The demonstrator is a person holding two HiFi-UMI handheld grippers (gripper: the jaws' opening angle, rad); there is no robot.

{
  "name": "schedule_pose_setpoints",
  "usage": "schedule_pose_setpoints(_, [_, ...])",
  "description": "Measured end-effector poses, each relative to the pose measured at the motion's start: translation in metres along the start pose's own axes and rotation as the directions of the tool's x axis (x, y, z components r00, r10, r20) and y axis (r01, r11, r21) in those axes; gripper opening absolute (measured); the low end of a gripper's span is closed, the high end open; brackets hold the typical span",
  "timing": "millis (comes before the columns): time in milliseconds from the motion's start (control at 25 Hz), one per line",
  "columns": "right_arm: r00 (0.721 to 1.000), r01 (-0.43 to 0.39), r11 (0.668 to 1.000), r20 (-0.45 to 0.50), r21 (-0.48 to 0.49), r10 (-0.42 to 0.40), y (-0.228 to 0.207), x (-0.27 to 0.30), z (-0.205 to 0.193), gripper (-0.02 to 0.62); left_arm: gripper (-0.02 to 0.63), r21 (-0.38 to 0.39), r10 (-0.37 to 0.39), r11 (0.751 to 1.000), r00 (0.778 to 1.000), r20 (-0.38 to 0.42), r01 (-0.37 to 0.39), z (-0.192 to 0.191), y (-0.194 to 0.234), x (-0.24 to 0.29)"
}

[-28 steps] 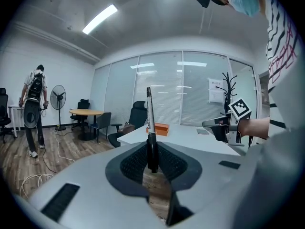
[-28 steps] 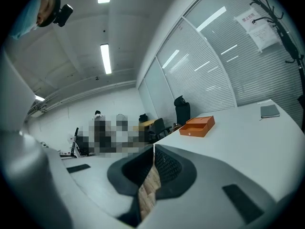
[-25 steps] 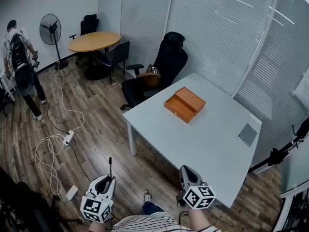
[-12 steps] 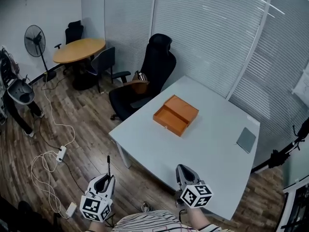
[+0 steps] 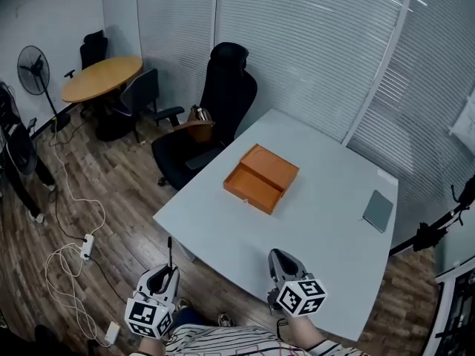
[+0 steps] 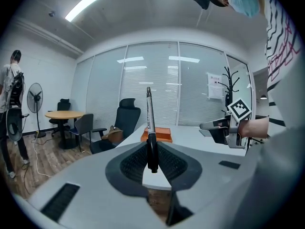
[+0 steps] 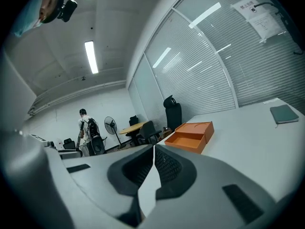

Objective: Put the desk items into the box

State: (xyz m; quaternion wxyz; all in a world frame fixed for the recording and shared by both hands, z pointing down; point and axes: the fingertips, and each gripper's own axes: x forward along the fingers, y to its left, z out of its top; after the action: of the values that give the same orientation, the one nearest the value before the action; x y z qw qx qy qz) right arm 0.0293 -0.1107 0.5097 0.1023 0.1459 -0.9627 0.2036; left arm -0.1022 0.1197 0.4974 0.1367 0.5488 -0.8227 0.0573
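Left gripper (image 6: 151, 160): ribbed dark jaws clamped on slim black pen (image 6: 149, 123), which stands upright at frame centre. Right gripper (image 7: 152, 151): jaws pressed together, nothing between. Orange box (image 5: 261, 178): rectangular, shallow, open, matte; mid-frame on smooth white desk (image 5: 326, 251). Flat grey slab (image 5: 378, 211), possibly notebook, at desk's right edge.
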Motion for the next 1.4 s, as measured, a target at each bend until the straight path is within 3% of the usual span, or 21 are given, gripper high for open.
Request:
schedule_pose_setpoints(320, [0.993,0.113,0.993,0.032,0.033,-0.114,-0.005,0.040,0.007,0.026,0.072,0.032,-0.138,0.990,0.990,-0.022,0.139,0.014,0.041,0.066])
schedule_pose_setpoints(640, [0.959,0.265,0.960,0.080,0.089,-0.272,0.009,0.077,0.016,0.026,0.072,0.094,-0.322,0.941,0.945,-0.055,0.326,0.038,0.088,0.126])
schedule_pose_setpoints(960, [0.900,0.399,0.905,0.126,0.148,-0.418,0.028,0.100,0.012,0.026,0.072,0.177,-0.472,0.859,0.877,-0.095,0.481,0.047,0.123,0.177])
schedule_pose_setpoints(1240, [0.851,0.477,0.857,0.141,0.194,-0.506,0.045,0.103,-0.001,0.026,0.072,0.265,-0.577,0.762,0.805,-0.138,0.591,0.053,0.126,0.208])
schedule_pose_setpoints(1400, [0.838,0.500,0.842,0.133,0.202,-0.529,0.049,0.104,-0.009,0.026,0.072,0.334,-0.599,0.714,0.784,-0.163,0.615,0.054,0.123,0.230])
